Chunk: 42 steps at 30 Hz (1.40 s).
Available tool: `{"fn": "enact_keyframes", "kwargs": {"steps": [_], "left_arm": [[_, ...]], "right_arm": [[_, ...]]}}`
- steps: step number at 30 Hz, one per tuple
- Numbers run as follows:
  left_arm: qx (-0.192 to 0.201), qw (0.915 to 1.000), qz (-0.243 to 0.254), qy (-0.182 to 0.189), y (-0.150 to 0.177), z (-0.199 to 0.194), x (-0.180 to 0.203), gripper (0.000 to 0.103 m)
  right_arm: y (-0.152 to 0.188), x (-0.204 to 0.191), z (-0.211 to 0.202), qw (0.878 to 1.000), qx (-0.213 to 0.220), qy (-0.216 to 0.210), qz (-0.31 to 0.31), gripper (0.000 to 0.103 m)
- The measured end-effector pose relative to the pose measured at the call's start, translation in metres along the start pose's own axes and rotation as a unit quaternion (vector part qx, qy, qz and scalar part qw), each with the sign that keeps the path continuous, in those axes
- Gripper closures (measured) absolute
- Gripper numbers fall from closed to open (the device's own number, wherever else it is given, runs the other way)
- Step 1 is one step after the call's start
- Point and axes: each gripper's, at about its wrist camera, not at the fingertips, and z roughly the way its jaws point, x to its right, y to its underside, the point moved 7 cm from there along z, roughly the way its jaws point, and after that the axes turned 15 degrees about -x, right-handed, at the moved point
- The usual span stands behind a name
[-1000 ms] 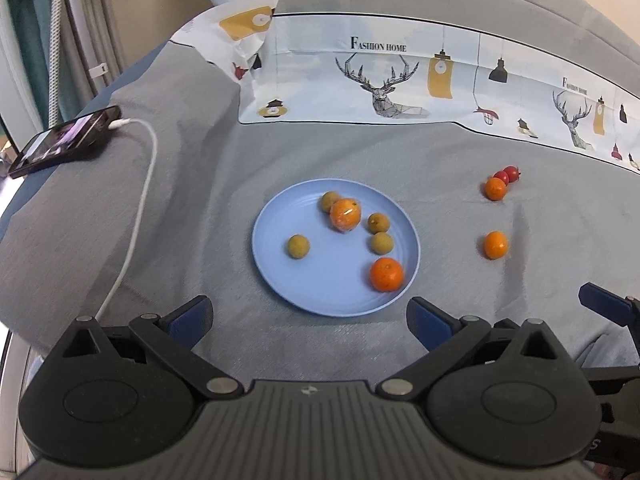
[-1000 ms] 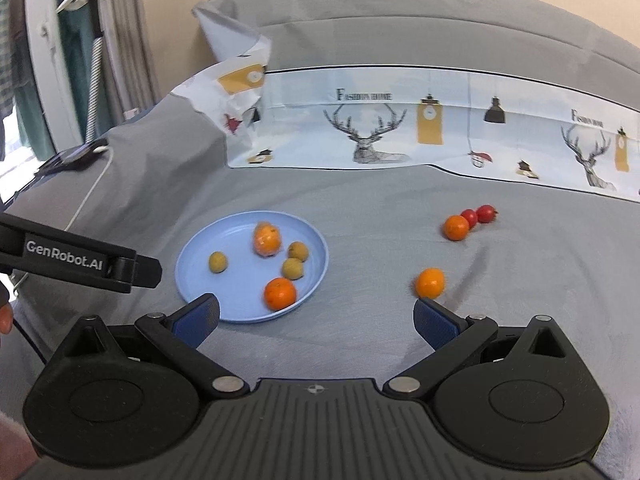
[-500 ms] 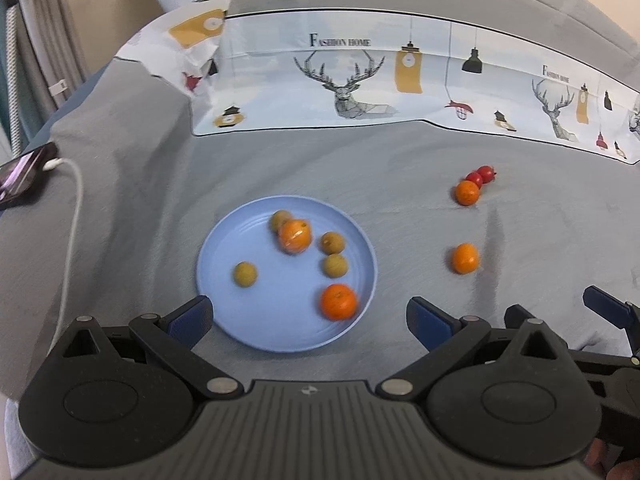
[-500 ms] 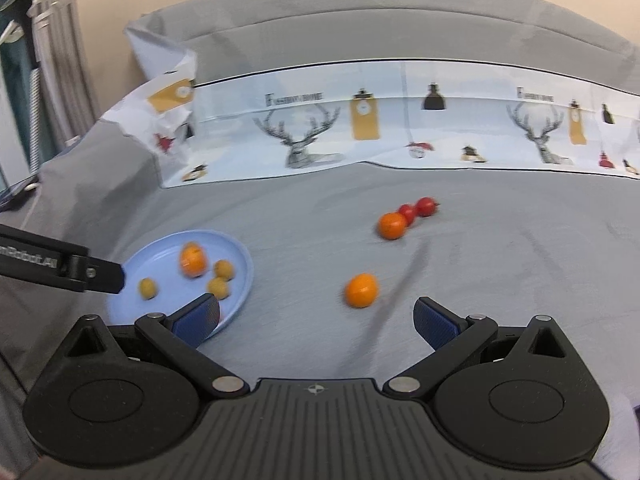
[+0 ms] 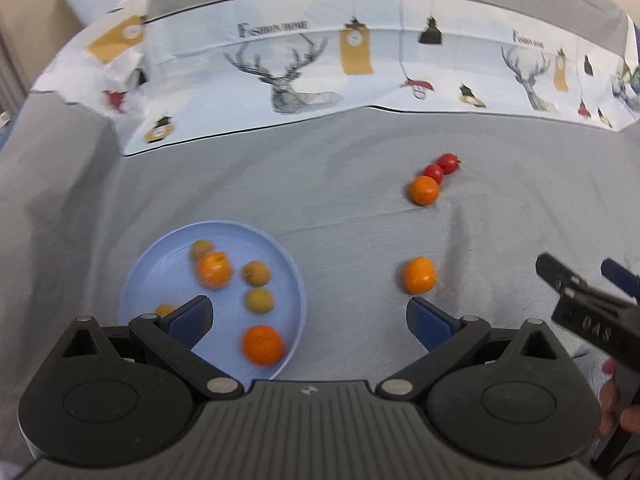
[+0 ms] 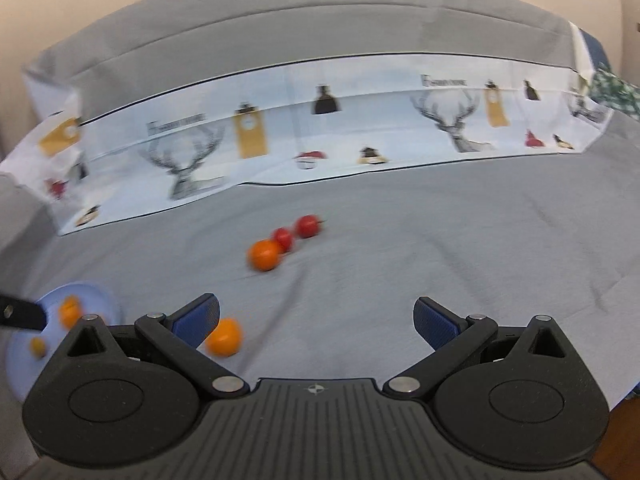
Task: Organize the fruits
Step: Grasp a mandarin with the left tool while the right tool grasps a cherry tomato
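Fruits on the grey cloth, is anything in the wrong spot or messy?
Yes. Most fruit sits in the blue plate, but four pieces lie loose on the grey cloth: one orange alone, and another orange touching two red tomatoes. Nothing looks spilled or damaged.

Blue plate (image 5: 288,276) sits on the grey cloth, holding two oranges (image 5: 215,269) and four small brownish-yellow fruits (image 5: 259,300), one partly hidden at its near left edge. Loose orange (image 5: 418,275) lies on the cloth right of the plate, well apart from it. Farther back, another orange (image 5: 423,190) touches a red cherry tomato (image 5: 433,171), with a second tomato (image 5: 448,163) just behind, in a diagonal row.
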Motion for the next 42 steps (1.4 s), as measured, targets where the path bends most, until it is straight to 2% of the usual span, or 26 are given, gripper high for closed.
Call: {"fn": "enact_keyframes", "kwargs": {"steps": [6, 9, 12, 16, 19, 21, 27, 28, 30, 31, 32, 34, 36, 37, 39, 42], "left_arm": [[-0.021, 0.9997, 0.015, -0.001, -0.037, 0.036, 0.028, 0.000], [-0.031, 0.9991, 0.021, 0.022, -0.063, 0.061, 0.044, 0.000], [-0.020, 0.9988, 0.026, 0.037, -0.091, 0.087, 0.060, 0.000], [-0.025, 0.9977, 0.035, 0.053, -0.121, 0.125, 0.079, 0.000], [-0.052, 0.9952, 0.057, 0.061, -0.134, 0.156, 0.091, 0.000], [-0.069, 0.9934, 0.070, 0.060, -0.140, 0.174, 0.096, 0.000], [-0.063, 0.9920, 0.090, 0.063, -0.155, 0.195, 0.102, 0.000], [-0.055, 0.9918, 0.094, 0.067, -0.157, 0.195, 0.102, 0.005], [-0.033, 0.9909, 0.098, 0.086, -0.157, 0.189, 0.103, 0.035], [-0.029, 0.9906, 0.098, 0.091, -0.156, 0.187, 0.103, 0.063], [-0.027, 0.9910, 0.096, 0.089, -0.155, 0.186, 0.102, 0.063], [-0.018, 0.9912, 0.097, 0.088, -0.155, 0.184, 0.101, 0.063], [-0.018, 0.9908, 0.103, 0.087, -0.153, 0.186, 0.101, 0.063], [-0.015, 0.9908, 0.103, 0.087, -0.153, 0.185, 0.101, 0.063], [-0.013, 0.9912, 0.102, 0.083, -0.153, 0.184, 0.100, 0.063], [-0.012, 0.9923, 0.092, 0.081, -0.153, 0.183, 0.095, 0.064]], "right_arm": [[-0.029, 0.032, 0.045, 1.000, -0.006, 0.021, -0.021, 0.001], [-0.048, 0.042, 0.077, 0.998, -0.011, 0.027, -0.050, 0.001], [-0.069, 0.042, 0.115, 0.996, -0.022, 0.026, -0.083, 0.001], [-0.093, 0.038, 0.163, 0.994, -0.044, -0.006, -0.095, 0.001], [-0.105, 0.033, 0.189, 0.993, -0.061, -0.028, -0.098, 0.001], [-0.112, 0.029, 0.206, 0.990, -0.068, -0.033, -0.121, 0.001], [-0.122, 0.018, 0.238, 0.981, -0.089, -0.059, -0.162, 0.001], [-0.123, 0.015, 0.241, 0.980, -0.088, -0.064, -0.167, 0.001], [-0.125, 0.007, 0.246, 0.977, -0.084, -0.067, -0.185, 0.001], [-0.126, 0.003, 0.247, 0.976, -0.079, -0.064, -0.195, 0.001], [-0.126, -0.002, 0.247, 0.975, -0.066, -0.059, -0.204, 0.003], [-0.126, -0.010, 0.246, 0.974, -0.044, -0.062, -0.213, 0.012], [-0.125, -0.014, 0.244, 0.975, -0.043, -0.078, -0.206, 0.040], [-0.125, -0.016, 0.242, 0.975, -0.040, -0.077, -0.205, 0.045], [-0.120, -0.022, 0.237, 0.971, -0.029, -0.072, -0.227, 0.072], [-0.117, -0.021, 0.232, 0.974, -0.024, -0.046, -0.222, 0.073]]}}
